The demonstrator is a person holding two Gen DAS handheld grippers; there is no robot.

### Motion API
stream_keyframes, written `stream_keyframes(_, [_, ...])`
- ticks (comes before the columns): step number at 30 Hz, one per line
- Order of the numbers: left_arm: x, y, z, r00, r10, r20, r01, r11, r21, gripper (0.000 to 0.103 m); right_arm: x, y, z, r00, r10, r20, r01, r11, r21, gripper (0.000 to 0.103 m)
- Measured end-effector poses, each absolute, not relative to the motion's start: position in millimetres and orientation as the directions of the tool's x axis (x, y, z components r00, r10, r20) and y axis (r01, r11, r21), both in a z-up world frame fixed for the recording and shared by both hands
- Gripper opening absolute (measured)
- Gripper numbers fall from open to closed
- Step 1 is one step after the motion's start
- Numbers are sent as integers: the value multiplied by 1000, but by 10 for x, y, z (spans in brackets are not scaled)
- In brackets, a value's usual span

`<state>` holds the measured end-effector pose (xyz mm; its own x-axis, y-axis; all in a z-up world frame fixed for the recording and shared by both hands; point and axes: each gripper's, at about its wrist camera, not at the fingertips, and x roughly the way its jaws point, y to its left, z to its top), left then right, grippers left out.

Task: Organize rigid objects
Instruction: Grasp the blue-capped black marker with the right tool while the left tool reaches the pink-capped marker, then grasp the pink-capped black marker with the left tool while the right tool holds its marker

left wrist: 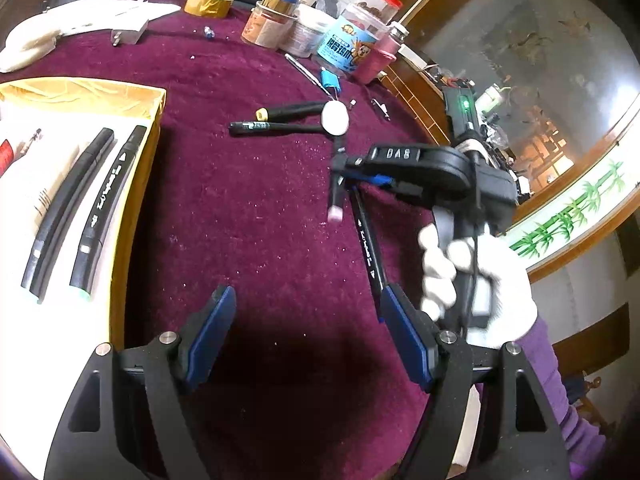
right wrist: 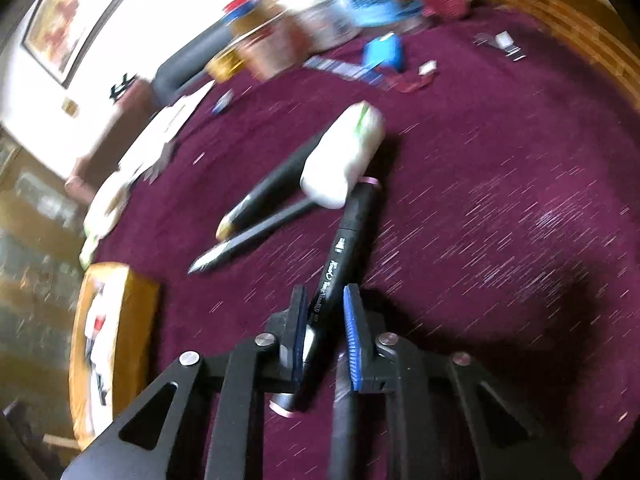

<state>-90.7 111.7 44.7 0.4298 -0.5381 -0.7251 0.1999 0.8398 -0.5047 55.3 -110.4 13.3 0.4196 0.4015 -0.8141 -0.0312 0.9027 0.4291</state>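
Note:
My right gripper [right wrist: 326,320] is shut on a black marker with pink ends [right wrist: 348,236], held just above the maroon cloth; it also shows in the left wrist view [left wrist: 344,168], gripping that marker [left wrist: 335,200]. My left gripper [left wrist: 308,320] is open and empty above the cloth. Another black marker [left wrist: 368,248] lies by its right finger. Two more black markers [left wrist: 276,127] and a white oval object [left wrist: 335,118] lie further back. A yellow-edged white box [left wrist: 136,208] at the left holds two black markers [left wrist: 84,216].
Jars and tubs [left wrist: 320,28], a tape roll [left wrist: 209,3], a blue clip [left wrist: 332,82] and a white plug [left wrist: 130,34] stand at the back of the table. The wooden table rim [left wrist: 420,96] runs at the right.

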Motion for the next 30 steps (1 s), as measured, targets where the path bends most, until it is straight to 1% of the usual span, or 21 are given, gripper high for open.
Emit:
stream_keyframes(1, [-904,1114,451,433,-535,-725,201,842,-501,75,502,-1013,127,389,438,-810,-63,890,451,11])
stream_keyframes(3, [-891,1109,445,434,-533,-726,198,843,-500,75,414,-846,110,323,499,-804,-125,865,486,11])
stream_keyframes(5, [-882,1112,432,430,-532,-729,195,844,-500,75,272,-668,96,221,551,-805,-198,833,516,11])
stream_keyframes(6, [-884,1108,431,429,-530,-731,196,845,-497,75,194,-656,109,204,576,-792,-211,816,539,12])
stream_keyframes(8, [-891,1100,437,429,-523,-737,197,850,-489,75,61,-764,208,230,622,-749,-222,783,581,12])
stream_keyframes(9, [-892,1096,441,430,-519,-739,197,852,-484,75,0,-880,291,282,614,-738,-227,790,570,14])
stream_keyframes(10, [-888,1092,442,432,-515,-740,197,855,-480,75,-36,-960,340,320,595,-738,-224,804,551,18])
stream_keyframes(11, [-879,1083,441,434,-509,-744,196,859,-473,75,-89,-1102,406,384,550,-742,-210,834,510,22])
stream_keyframes(12, [-862,1065,433,434,-503,-747,195,862,-468,75,-131,-1246,440,431,512,-743,-187,856,481,28])
stream_keyframes(13, [-835,1034,415,431,-498,-753,194,866,-461,74,-152,-1372,443,454,492,-743,-166,866,471,29])
stream_keyframes(17, [-685,838,312,417,-457,-785,210,889,-406,74,-216,-1712,335,473,453,-756,-102,880,464,29])
stream_keyframes(20, [-478,623,156,401,-382,-833,225,922,-315,75,-263,-1785,253,470,449,-760,-90,881,465,29])
stream_keyframes(21, [-436,579,125,408,-361,-839,230,930,-288,75,-262,-1760,240,469,450,-760,-92,881,465,29])
stream_keyframes(22, [-408,515,142,446,-325,-834,246,940,-235,75,-286,-1754,231,470,450,-760,-97,882,462,29])
stream_keyframes(23, [-374,473,120,451,-293,-843,248,949,-196,72,-304,-1713,229,471,446,-761,-107,885,453,29])
stream_keyframes(24, [-348,452,102,462,-278,-842,252,952,-176,54,-328,-1676,233,473,442,-762,-119,889,442,29])
stream_keyframes(25, [-346,460,98,469,-284,-836,255,950,-180,30,-348,-1648,240,475,437,-764,-129,893,431,29])
stream_keyframes(26, [-358,489,101,477,-288,-830,256,949,-183,21,-356,-1602,232,475,428,-769,-143,900,412,29])
stream_keyframes(28, [-393,560,108,483,-292,-826,269,947,-177,18,-351,-1485,201,473,418,-775,-167,907,387,29])
stream_keyframes(30, [-420,676,103,462,-319,-827,266,940,-214,17,-357,-1405,164,470,412,-781,-185,911,370,29])
